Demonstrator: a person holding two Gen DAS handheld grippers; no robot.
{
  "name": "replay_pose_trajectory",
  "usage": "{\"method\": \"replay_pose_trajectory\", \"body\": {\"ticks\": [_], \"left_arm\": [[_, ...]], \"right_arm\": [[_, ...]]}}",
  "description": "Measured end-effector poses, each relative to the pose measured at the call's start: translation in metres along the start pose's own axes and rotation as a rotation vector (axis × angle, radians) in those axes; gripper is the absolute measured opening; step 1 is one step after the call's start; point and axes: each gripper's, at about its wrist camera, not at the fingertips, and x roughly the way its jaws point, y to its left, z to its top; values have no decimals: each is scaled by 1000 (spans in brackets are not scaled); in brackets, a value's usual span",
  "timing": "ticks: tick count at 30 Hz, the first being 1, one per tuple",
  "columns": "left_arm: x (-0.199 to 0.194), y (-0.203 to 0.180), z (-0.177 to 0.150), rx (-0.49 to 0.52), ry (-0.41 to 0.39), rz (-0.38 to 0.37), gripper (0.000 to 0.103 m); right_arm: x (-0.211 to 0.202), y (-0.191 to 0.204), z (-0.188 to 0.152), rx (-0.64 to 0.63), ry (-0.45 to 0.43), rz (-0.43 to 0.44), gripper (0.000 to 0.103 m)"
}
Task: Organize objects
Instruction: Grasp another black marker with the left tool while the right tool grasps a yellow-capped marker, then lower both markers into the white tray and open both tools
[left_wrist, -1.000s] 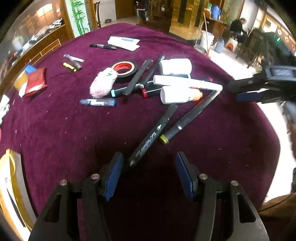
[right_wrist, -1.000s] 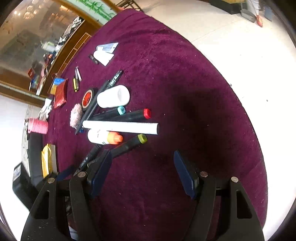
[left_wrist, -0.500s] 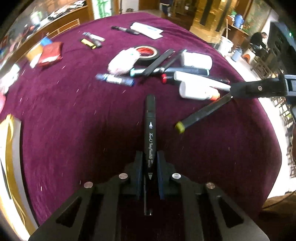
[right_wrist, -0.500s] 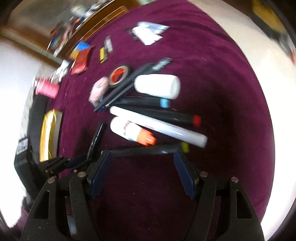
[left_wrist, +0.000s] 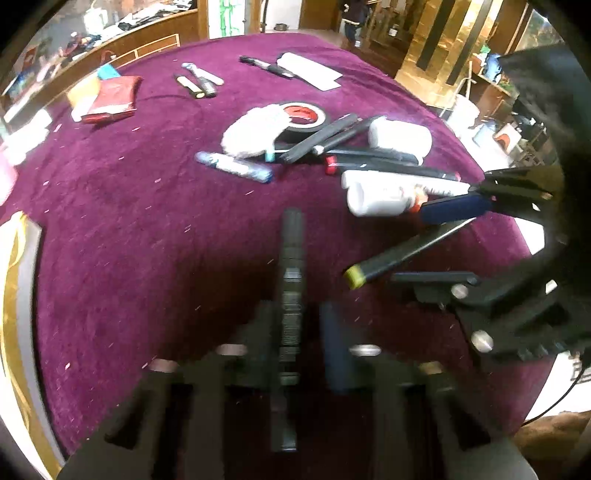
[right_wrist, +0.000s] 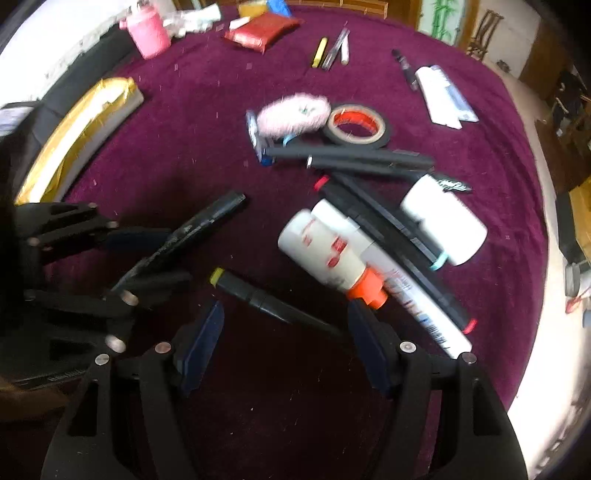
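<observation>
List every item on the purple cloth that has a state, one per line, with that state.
left gripper: shut on black marker
right gripper: open, nothing held
yellow-tipped marker: capped, lying on cloth between right gripper's fingers
glue bottle: orange cap on, lying on its side
tape roll: lying flat
red-tipped marker: capped, in the pile

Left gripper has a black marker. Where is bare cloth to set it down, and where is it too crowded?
Bare cloth lies between the gold-edged box, the blue-capped pen and the left gripper holding the black marker. Crowded: the pile of markers, white bottles and tape roll; the right gripper straddles the yellow-tipped marker.
</observation>
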Motion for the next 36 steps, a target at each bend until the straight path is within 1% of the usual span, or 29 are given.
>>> {"method": "replay_pose_trajectory", "body": {"ticks": [1, 2, 4, 5, 6, 7, 8, 10, 11, 13, 14, 15, 16, 20, 23, 25, 26, 27, 28, 30, 32, 34, 36], "left_arm": [[-3, 4, -3, -17, 6, -6, 11], [-7, 10, -9, -35, 8, 0, 11], [-12, 18, -20, -60, 14, 11, 11], [-13, 23, -25, -80, 18, 7, 11], [-15, 26, -28, -94, 14, -2, 11], [-14, 28, -28, -104, 13, -11, 11], [-14, 30, -28, -113, 12, -16, 11], [-11, 27, -22, -117, 9, -5, 12], [-10, 25, -20, -114, 4, 0, 12], [-8, 21, -17, -108, -17, 7, 12], [-10, 22, -20, -118, -22, 4, 12], [-12, 26, -22, -138, -26, -12, 12], [-16, 29, -24, -156, -36, -29, 12], [-40, 40, -33, -174, -97, -31, 12], [-64, 56, -40, -218, -145, -50, 12], [-77, 71, -44, -253, -173, -65, 12], [-85, 76, -48, -268, -184, -70, 12], [-92, 84, -52, -282, -197, -70, 12], [-98, 89, -54, -291, -205, -69, 12], [-110, 105, -62, -320, -223, -64, 12], [-120, 122, -70, -345, -238, -54, 12], [-129, 141, -77, -369, -255, -33, 12], [-139, 160, -86, -396, -269, -19, 12]], "right_arm": [[6, 0, 0, -8, 21, -14, 71], [6, 3, -1, -33, 11, -28, 70], [6, 6, -2, -47, 32, -51, 67], [5, 8, -3, -47, 39, -46, 63], [3, 9, -4, -48, 41, -40, 55], [2, 11, -5, -53, 43, -42, 52], [2, 13, -6, -58, 45, -48, 50], [2, 15, -5, -61, 41, -58, 49], [3, 17, -5, -56, 34, -70, 46], [1, 15, -3, -29, 24, -75, 35], [-1, 14, -4, -8, 22, -59, 24], [-3, 11, -4, 22, 24, -28, 15], [-5, 6, -6, 62, 25, 12, 13], [-16, -15, -15, 217, -1, 144, 13], [-24, -27, -20, 333, -28, 276, 13], [-27, -30, -22, 401, -43, 363, 13], [-27, -29, -22, 436, -51, 421, 13], [-29, -23, -20, 453, -57, 456, 13], [-31, -19, -17, 465, -64, 496, 13], [-33, -6, -9, 463, -75, 544, 13], [-35, 19, 4, 440, -87, 561, 13], [-44, 32, 17, 413, -100, 571, 13], [-47, 53, 31, 383, -110, 589, 13]]}}
